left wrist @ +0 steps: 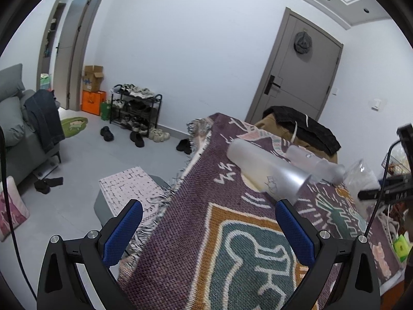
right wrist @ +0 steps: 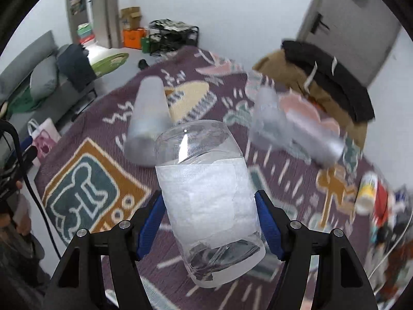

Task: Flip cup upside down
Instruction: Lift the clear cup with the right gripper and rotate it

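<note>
My right gripper (right wrist: 210,201) is shut on a clear plastic cup (right wrist: 209,201) with a white paper band around it. The cup is held above the patterned blanket (right wrist: 108,165), tilted with one end towards the camera. It also shows at the right edge of the left wrist view (left wrist: 361,178). My left gripper (left wrist: 209,211) is open and empty above the blanket's left edge. A frosted cup (left wrist: 268,170) stands just beyond its right finger; it also shows in the right wrist view (right wrist: 148,121). A second frosted cup (right wrist: 294,126) stands further right, blurred.
The blanket covers a table with a fringed edge (left wrist: 180,175). A brown and black pile of clothes (left wrist: 304,129) lies at its far end. Small bottles and clutter (right wrist: 371,191) sit at the right. A stool (left wrist: 126,188), sofa (left wrist: 18,129) and shoe rack (left wrist: 134,108) stand on the floor to the left.
</note>
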The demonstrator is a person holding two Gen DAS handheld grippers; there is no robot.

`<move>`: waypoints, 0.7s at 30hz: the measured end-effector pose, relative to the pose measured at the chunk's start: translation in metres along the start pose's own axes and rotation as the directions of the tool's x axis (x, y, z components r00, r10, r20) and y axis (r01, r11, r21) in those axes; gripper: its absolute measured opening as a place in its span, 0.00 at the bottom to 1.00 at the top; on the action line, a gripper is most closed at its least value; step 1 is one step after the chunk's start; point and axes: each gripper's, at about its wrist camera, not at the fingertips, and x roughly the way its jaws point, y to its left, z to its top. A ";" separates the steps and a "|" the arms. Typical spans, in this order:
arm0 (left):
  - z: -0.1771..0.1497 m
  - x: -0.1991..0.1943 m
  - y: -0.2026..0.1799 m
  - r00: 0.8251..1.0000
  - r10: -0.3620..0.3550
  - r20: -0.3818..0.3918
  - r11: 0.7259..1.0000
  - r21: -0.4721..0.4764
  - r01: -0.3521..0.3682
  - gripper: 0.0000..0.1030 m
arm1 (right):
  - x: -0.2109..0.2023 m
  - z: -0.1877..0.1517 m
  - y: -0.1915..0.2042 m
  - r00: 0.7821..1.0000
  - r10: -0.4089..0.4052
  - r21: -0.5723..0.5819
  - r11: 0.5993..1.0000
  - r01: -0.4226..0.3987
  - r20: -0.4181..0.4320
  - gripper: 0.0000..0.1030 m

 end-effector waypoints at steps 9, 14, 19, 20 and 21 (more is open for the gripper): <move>-0.007 0.007 -0.014 0.998 -0.027 -0.052 0.999 0.021 0.028 1.00 | 0.028 -0.056 -0.014 0.996 0.069 0.161 0.985 -0.060 -0.050 0.69; -0.008 0.010 -0.030 0.996 -0.041 -0.078 0.997 0.065 0.046 1.00 | 0.037 -0.069 -0.022 0.993 0.118 0.241 0.964 -0.111 -0.014 0.71; 0.001 0.014 -0.051 0.996 -0.014 -0.083 0.989 0.144 0.025 1.00 | 0.021 -0.077 -0.034 0.986 0.157 0.320 0.932 -0.169 0.061 0.80; 0.002 0.015 -0.053 0.997 -0.016 -0.081 0.989 0.148 0.028 1.00 | 0.014 -0.079 -0.037 0.983 0.163 0.334 0.925 -0.184 0.089 0.90; 0.005 0.015 -0.057 0.997 -0.023 -0.080 0.988 0.152 0.035 1.00 | 0.006 -0.083 -0.039 0.980 0.163 0.345 0.918 -0.194 0.118 0.92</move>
